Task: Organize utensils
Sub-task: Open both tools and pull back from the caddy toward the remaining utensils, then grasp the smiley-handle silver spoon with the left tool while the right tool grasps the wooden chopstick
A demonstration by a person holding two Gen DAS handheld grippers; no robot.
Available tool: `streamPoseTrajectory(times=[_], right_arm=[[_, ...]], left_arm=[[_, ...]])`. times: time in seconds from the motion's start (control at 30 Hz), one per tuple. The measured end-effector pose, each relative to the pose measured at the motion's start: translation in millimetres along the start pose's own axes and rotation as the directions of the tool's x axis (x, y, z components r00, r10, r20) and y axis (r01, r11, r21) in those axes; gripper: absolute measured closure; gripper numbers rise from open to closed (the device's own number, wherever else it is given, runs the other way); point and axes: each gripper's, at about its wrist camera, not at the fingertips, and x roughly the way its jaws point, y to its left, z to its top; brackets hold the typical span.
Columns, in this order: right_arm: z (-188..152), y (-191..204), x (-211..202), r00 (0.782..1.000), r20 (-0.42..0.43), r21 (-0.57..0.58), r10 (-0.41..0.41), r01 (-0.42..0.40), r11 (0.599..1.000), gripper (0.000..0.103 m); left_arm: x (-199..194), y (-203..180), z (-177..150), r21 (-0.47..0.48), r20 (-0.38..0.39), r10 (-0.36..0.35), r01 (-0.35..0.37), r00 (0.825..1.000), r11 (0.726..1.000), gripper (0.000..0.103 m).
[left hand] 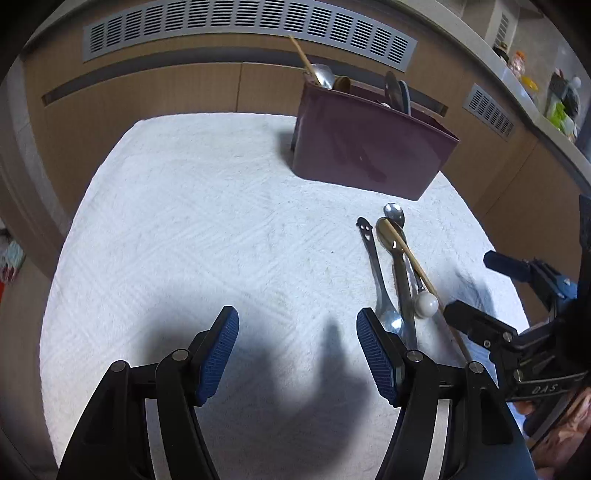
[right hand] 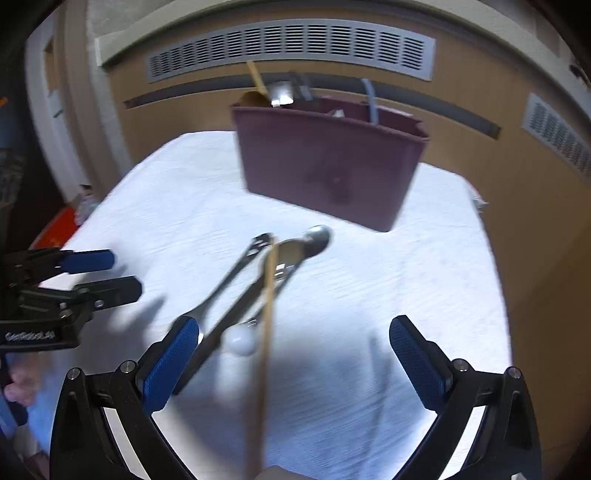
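Note:
A maroon utensil holder point(left hand: 369, 147) stands at the far side of a white towel point(left hand: 184, 221), with a chopstick and several spoons upright in it. In front of it lie a smiley-handled spoon point(left hand: 373, 258), a gold spoon point(left hand: 391, 240), a silver spoon point(left hand: 394, 214), a white ball-ended utensil point(left hand: 426, 304) and a wooden chopstick point(left hand: 417, 266). My left gripper point(left hand: 297, 321) is open over bare towel, just left of the pile. My right gripper point(right hand: 294, 325) is wide open above the pile; the chopstick point(right hand: 269, 295) and the white ball point(right hand: 240, 339) show between its fingers, untouched.
Wooden cabinet fronts with a grey vent grille point(left hand: 240, 33) run behind the towel. A counter with bottles point(left hand: 554, 92) curves along the right. The holder point(right hand: 332, 162) is blurred in the right wrist view. The left gripper point(right hand: 122, 274) shows at that view's left edge.

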Motion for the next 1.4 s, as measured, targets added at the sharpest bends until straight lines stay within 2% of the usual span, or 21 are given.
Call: streamPoseTrajectory(times=[0.03,0.1,0.13,0.17,0.23,0.3,0.37,0.5,0.53,0.57,0.77,0.87,0.9,1.0,1.07,1.2,1.27,1.33,1.4], right_arm=[[-0.7,0.0,0.9,1.0,-0.01,0.008,0.013,-0.013,1.0,0.003],[-4.2,-2.2,4.1,0.998,-0.045,0.043,0.043,-0.041,0.998,0.018],[-4.3,-4.3,7.2,0.996,-0.068,0.056,0.058,-0.055,0.997,0.036],[-6.7,-7.4,10.1,0.99,-0.107,0.074,0.091,-0.084,0.994,0.048],[-10.8,-10.1,11.1,0.985,-0.127,0.09,0.115,-0.104,0.991,0.05],[-16.2,-7.2,7.2,0.987,-0.13,0.065,0.092,-0.084,0.994,0.051],[-19.1,-2.8,7.7,0.987,-0.141,0.026,0.07,-0.068,0.997,0.068],[-20.3,0.9,15.2,0.989,-0.146,-0.006,0.03,-0.031,0.999,0.08],[-20.0,2.4,15.0,0.99,-0.139,-0.023,0.013,-0.017,1.0,0.091],[-19.3,2.4,15.3,0.99,-0.141,-0.028,0.011,-0.015,0.999,0.097],[-20.8,-27.5,9.7,0.993,-0.118,0.079,0.03,-0.02,0.997,0.097],[-25.1,-43.1,1.1,0.994,-0.102,0.127,0.03,-0.017,0.992,0.097],[-27.3,-47.8,-2.6,0.995,-0.096,0.135,0.028,-0.015,0.991,0.097],[-31.2,-56.9,-8.3,0.996,-0.086,0.153,0.029,-0.015,0.988,0.097],[-31.3,-60.6,-7.6,0.996,-0.086,0.159,0.03,-0.016,0.987,0.097],[-30.4,-59.5,-5.9,0.996,-0.083,0.167,0.029,-0.015,0.986,0.097],[-30.2,-58.6,-8.3,0.997,-0.075,0.166,0.026,-0.013,0.986,0.097],[-26.8,-55.4,-10.0,0.997,-0.068,0.152,0.028,-0.017,0.988,0.096],[-23.1,-51.8,-11.2,0.997,-0.066,0.139,0.036,-0.026,0.99,0.093]], left_arm=[[-0.7,2.9,-1.5,-0.011,0.0,0.002,-0.002,1.0,1.0,0.036],[-1.2,7.8,-1.2,-0.029,-0.006,0.01,-0.011,1.0,1.0,0.036],[-2.7,10.2,-2.2,-0.036,-0.005,0.01,-0.011,1.0,0.999,0.036],[-3.8,11.9,-2.2,-0.042,-0.003,0.007,-0.007,1.0,0.999,0.036],[-4.2,13.7,-0.6,-0.051,-0.002,0.0,-0.001,1.0,0.999,0.036],[-3.0,14.2,0.1,-0.057,-0.006,-0.002,0.001,1.0,0.998,0.036],[0.2,13.0,1.1,-0.064,-0.017,-0.01,0.008,1.0,0.998,0.036],[4.7,1.0,4.3,-0.046,-0.036,-0.029,0.027,0.999,0.999,0.036],[4.7,-3.3,5.3,-0.033,-0.038,-0.03,0.028,0.999,0.999,0.036],[4.7,-8.8,6.7,-0.013,-0.039,-0.03,0.029,0.999,0.999,0.036],[13.0,-38.6,17.0,0.102,-0.073,-0.048,0.055,0.996,0.993,0.038],[16.7,-51.6,16.3,0.148,-0.094,-0.058,0.072,0.994,0.986,0.062],[17.7,-54.6,14.3,0.158,-0.099,-0.062,0.077,0.993,0.984,0.065],[19.0,-63.8,4.4,0.191,-0.102,-0.073,0.091,0.992,0.977,0.065],[23.3,-64.8,2.8,0.184,-0.103,-0.053,0.072,0.993,0.98,0.065],[36.0,-62.9,14.4,0.145,-0.124,-0.045,0.063,0.991,0.987,0.065],[43.8,-66.6,23.2,0.165,-0.131,-0.037,0.059,0.991,0.985,0.065],[53.3,-71.1,30.6,0.193,-0.148,-0.031,0.06,0.988,0.979,0.071],[64.7,-73.1,37.5,0.211,-0.174,-0.028,0.065,0.984,0.975,0.084]])
